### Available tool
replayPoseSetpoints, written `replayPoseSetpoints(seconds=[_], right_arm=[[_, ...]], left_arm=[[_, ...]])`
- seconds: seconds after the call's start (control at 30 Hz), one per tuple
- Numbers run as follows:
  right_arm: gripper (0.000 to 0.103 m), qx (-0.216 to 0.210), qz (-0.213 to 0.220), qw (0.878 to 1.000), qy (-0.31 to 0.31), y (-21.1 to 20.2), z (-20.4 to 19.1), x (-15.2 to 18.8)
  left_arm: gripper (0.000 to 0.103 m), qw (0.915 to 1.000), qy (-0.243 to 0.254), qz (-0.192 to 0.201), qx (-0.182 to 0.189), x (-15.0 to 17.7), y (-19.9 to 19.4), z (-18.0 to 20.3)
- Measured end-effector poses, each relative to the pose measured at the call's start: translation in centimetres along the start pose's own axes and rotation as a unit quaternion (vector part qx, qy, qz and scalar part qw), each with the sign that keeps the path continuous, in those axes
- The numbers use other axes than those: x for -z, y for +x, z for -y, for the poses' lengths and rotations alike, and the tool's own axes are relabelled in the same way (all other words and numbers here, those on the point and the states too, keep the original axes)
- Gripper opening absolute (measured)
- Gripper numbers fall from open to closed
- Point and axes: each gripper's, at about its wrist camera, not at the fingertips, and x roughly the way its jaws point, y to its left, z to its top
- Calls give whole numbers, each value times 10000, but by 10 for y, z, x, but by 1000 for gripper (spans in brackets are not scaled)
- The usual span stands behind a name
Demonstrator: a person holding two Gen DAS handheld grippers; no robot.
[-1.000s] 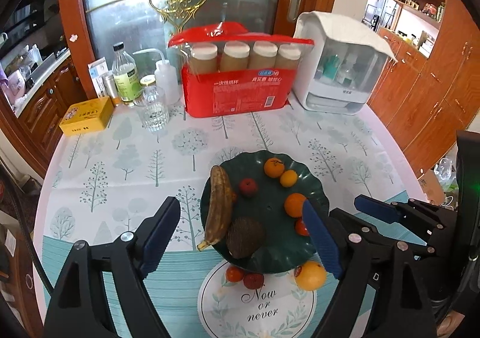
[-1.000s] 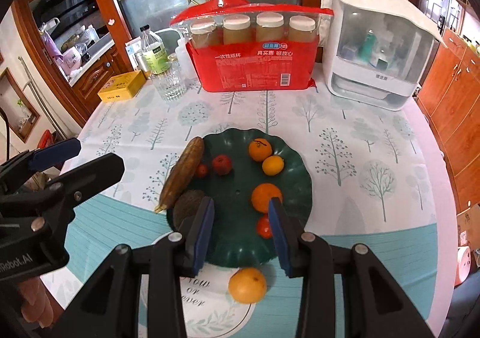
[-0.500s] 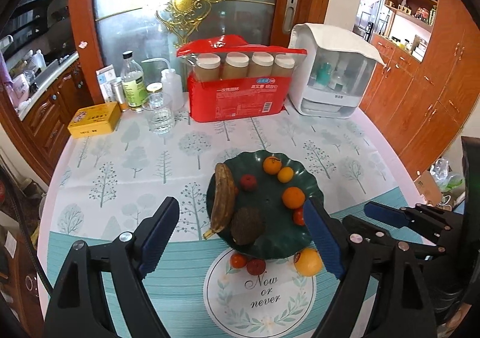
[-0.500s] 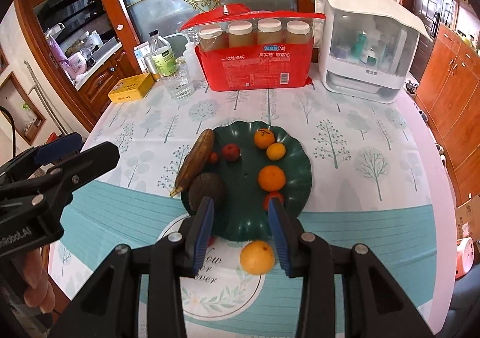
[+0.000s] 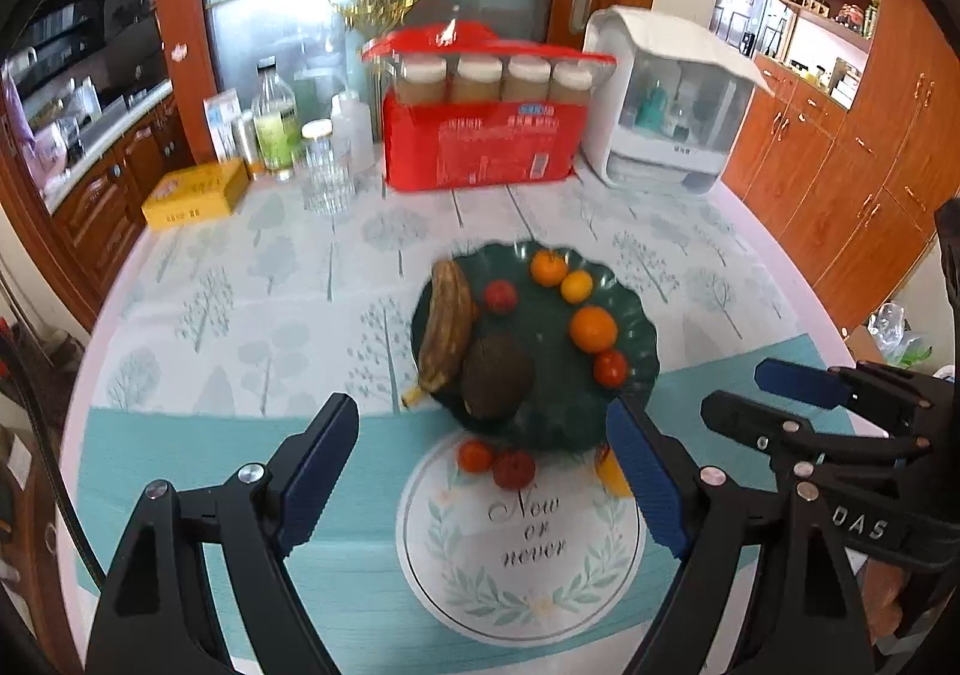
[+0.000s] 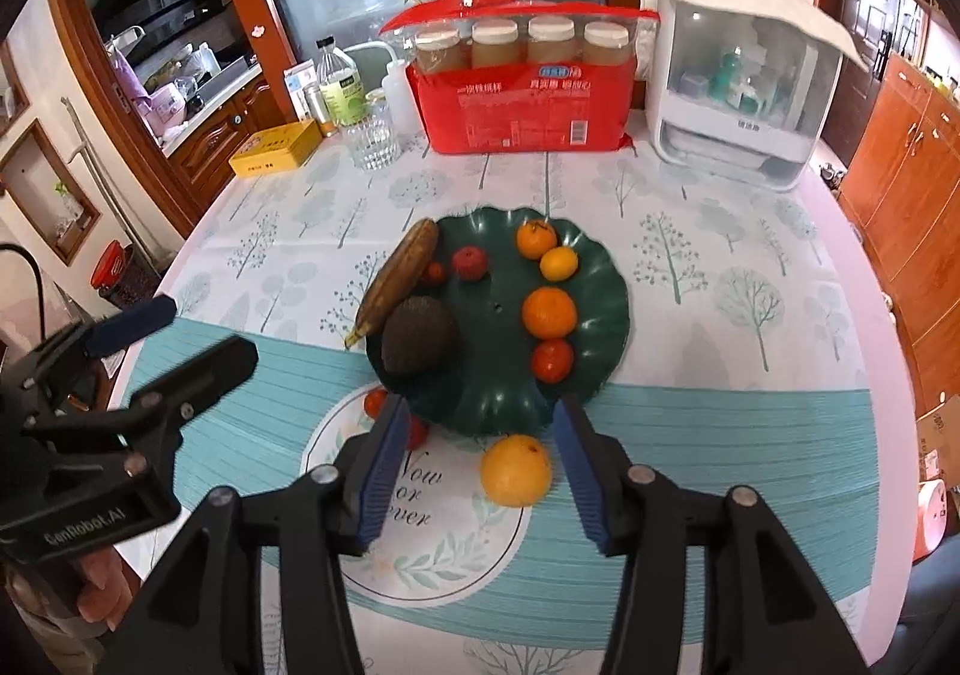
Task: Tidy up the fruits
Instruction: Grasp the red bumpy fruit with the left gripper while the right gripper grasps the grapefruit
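Note:
A dark green plate [image 6: 480, 375] in the table's middle holds a brown banana [image 6: 399, 279], an avocado [image 6: 417, 336], several oranges, a tomato [image 6: 552, 360] and small red fruits. It also shows in the left wrist view [image 5: 552, 411]. In front of the plate an orange [image 6: 517, 469] and two small red fruits [image 5: 498, 462] lie on a round white mat [image 5: 522, 543]. My right gripper [image 6: 477, 471] is open and empty, its jaws on either side of the loose orange, above it. My left gripper [image 5: 480, 471] is open and empty above the mat.
At the table's back stand a red pack of jars [image 6: 522, 93], a white cabinet box [image 6: 738, 81], a glass [image 6: 372, 135], bottles [image 6: 339, 90] and a yellow box [image 6: 276, 156]. The table's edge curves off at left and right. Wooden cupboards [image 5: 840, 165] stand to the right.
Both grippers have drawn back and up from the plate, so the mat and loose fruits show more. The right gripper's jaws have opened wider.

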Motion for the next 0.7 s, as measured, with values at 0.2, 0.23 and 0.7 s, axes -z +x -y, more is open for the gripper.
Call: replayPoseSetpoints(seconds=[0.2,0.23,0.7], right_arm=[[53,-54,-282,9996,-37,23,9,16],[53,-30,-349,9994,-72,29,11,19],[53,-184,-1035,9939,-349,102,29,48]], left_arm=[[84,9987,-257,-433,-50,29,32,-5],[84,9981,-303,-522,-80,34,39,-6],[84,9835,-1204,-1352,-70,69,120,-11]])
